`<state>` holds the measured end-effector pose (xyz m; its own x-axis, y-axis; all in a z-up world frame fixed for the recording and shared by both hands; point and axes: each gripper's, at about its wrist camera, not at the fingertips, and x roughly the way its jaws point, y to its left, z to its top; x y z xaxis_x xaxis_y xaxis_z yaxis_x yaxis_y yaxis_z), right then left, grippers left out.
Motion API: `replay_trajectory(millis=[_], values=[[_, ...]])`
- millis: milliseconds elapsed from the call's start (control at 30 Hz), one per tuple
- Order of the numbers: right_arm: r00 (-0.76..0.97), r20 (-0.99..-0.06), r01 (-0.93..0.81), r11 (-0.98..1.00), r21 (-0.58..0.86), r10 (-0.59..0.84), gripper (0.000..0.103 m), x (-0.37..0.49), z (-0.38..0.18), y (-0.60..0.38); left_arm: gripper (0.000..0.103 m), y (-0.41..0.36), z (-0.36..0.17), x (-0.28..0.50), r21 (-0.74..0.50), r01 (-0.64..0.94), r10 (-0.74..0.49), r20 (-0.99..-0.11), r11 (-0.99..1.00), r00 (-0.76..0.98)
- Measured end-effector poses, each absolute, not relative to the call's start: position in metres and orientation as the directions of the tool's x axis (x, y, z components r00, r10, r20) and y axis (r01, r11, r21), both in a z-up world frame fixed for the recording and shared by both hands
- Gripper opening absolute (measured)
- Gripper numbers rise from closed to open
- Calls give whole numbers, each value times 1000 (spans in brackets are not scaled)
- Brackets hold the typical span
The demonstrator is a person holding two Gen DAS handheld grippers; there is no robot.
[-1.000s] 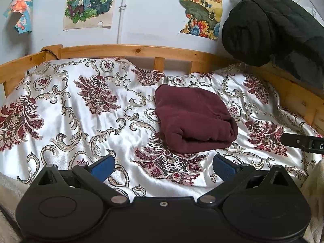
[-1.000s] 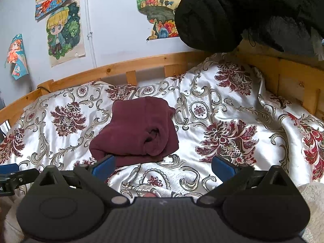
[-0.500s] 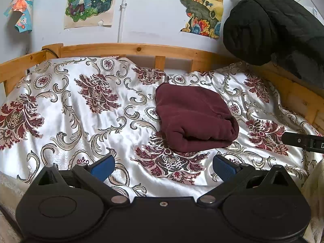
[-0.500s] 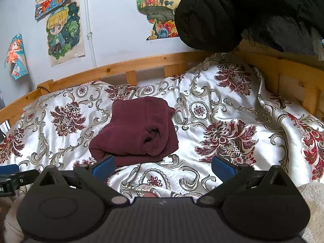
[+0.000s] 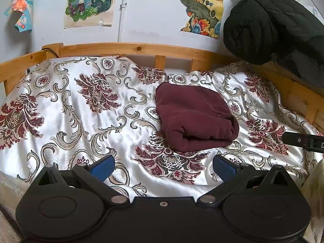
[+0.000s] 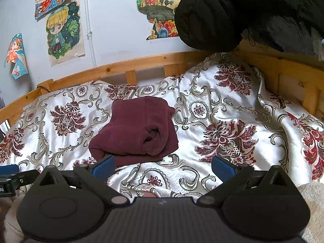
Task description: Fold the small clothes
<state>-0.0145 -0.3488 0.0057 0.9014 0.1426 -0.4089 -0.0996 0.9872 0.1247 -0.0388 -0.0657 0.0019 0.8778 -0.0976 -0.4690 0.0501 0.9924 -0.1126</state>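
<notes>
Two grippers hang low over the near edge of a bed, each with its blue-padded fingers spread wide and nothing between them. The left gripper point(image 5: 163, 165) sits at 6 o'clock in its own view, and the folded maroon garment point(image 5: 194, 121) lies ahead of it toward 1 o'clock, well clear of the pads, its rolled edge facing the camera. From the right gripper point(image 6: 163, 165) the same garment point(image 6: 137, 129) sits toward 11 o'clock, just beyond the left blue pad point(image 6: 104, 166), which overlaps its near edge in the picture; whether they touch cannot be told. The garment rests on a shiny white bedspread point(image 5: 66, 109) patterned with dark red flowers and grey scrolls. A wooden bed rail point(image 5: 125, 49) runs behind it at 12 o'clock, and a black quilted jacket point(image 5: 269, 20) hangs at 2 o'clock over the rail's corner. Cartoon posters point(image 6: 62, 32) are stuck on the pale wall above. In the left wrist view the tip of the other gripper shows at 3 o'clock, above the bedspread.
</notes>
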Motion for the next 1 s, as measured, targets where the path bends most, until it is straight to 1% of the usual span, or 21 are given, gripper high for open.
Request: replay_trajectory(millis=[1000], values=[[899, -416, -95, 988, 124, 138, 103, -14, 4, -350, 102, -66, 2, -39, -111, 49, -96, -471, 993, 877]])
